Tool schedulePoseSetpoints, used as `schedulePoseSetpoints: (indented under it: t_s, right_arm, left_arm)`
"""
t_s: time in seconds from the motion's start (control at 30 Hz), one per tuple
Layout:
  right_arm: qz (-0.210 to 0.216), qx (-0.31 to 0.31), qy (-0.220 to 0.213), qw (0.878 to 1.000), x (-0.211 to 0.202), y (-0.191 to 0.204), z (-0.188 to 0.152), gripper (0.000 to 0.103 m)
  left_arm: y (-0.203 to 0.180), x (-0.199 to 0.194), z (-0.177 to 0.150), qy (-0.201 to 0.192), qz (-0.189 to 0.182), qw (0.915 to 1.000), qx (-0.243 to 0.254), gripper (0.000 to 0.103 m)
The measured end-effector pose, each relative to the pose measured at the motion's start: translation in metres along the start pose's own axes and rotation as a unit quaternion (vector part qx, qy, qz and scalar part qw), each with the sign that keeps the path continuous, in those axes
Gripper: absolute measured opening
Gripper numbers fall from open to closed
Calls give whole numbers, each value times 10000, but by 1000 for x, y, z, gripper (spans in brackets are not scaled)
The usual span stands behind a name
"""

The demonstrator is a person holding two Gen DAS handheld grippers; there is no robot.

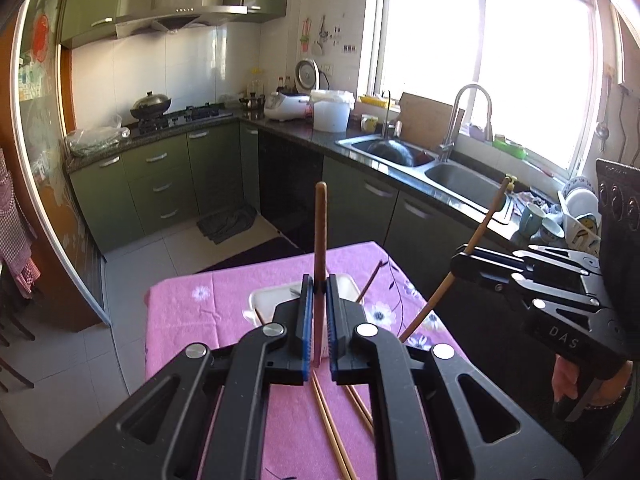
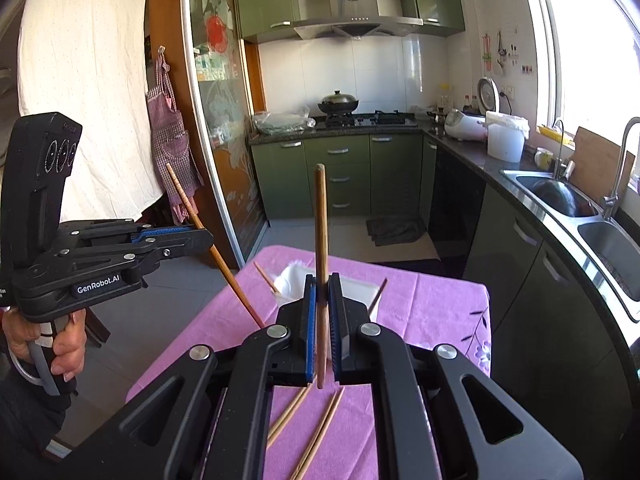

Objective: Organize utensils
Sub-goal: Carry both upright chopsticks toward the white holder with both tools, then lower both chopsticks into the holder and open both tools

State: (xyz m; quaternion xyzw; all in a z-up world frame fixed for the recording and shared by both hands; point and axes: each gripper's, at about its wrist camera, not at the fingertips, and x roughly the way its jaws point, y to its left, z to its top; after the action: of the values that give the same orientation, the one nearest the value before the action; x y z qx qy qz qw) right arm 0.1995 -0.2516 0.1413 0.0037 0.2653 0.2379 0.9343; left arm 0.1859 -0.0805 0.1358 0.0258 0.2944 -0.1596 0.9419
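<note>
Left tongs (image 1: 318,284) and right tongs (image 2: 324,286) each clamped one chopstick (image 1: 320,232) upright, frame centre, lifted off the counter (image 1: 224,312), likely for dropping into the tray (image 1: 260,300). Loose chopsticks (image 2: 316,440) lay lower centre.

Held chopstick, left (image 1: 320,248): brown wood, upright, pinched between the left gripper's (image 1: 319,292) blue pads, raised above the table.
Held chopstick, right (image 2: 320,248): same brown wood, upright, clamped in the right gripper (image 2: 323,292).
Loose chopsticks (image 2: 316,420): paler wood, lying flat on the pink cloth, fanned slightly apart.
Tray chopsticks (image 2: 266,276): 2 tips leaning out of the white tray's (image 2: 360,290) corners.
</note>
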Motion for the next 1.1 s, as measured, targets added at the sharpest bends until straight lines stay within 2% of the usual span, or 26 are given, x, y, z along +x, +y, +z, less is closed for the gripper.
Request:
schedulePoseSetpoints:
  t_s: [0.1, 0.17, 0.37, 0.5, 0.8, 0.97, 1.1]
  right_arm:
    - [-37, 83, -170, 9998, 6, -3, 26, 7]
    - [-73, 140, -224, 9996, 15, -5, 40, 7]
    - [-408, 221, -170, 9988, 61, -18, 60, 7]
    - [-427, 285, 67, 9987, 95, -28, 49, 7]
    - [-413, 288, 766, 9958, 157, -39, -5, 7]
    - [-414, 208, 934, 9945, 168, -40, -18, 7]
    - [-373, 143, 852, 9956, 159, -36, -16, 9]
  left_arm:
    - [-1, 1, 19, -315, 146, 9994, 22, 6]
    - [1, 9, 27, -387, 203, 9990, -31, 6]
    - [15, 53, 23, -185, 485, 9985, -162, 6]
    - [24, 82, 8, 135, 554, 9982, -193, 6]
    - [27, 118, -22, 494, 665, 9965, -73, 6]
    - [26, 127, -31, 612, 716, 9956, 10, 8]
    - [26, 125, -30, 599, 752, 9954, -14, 15]
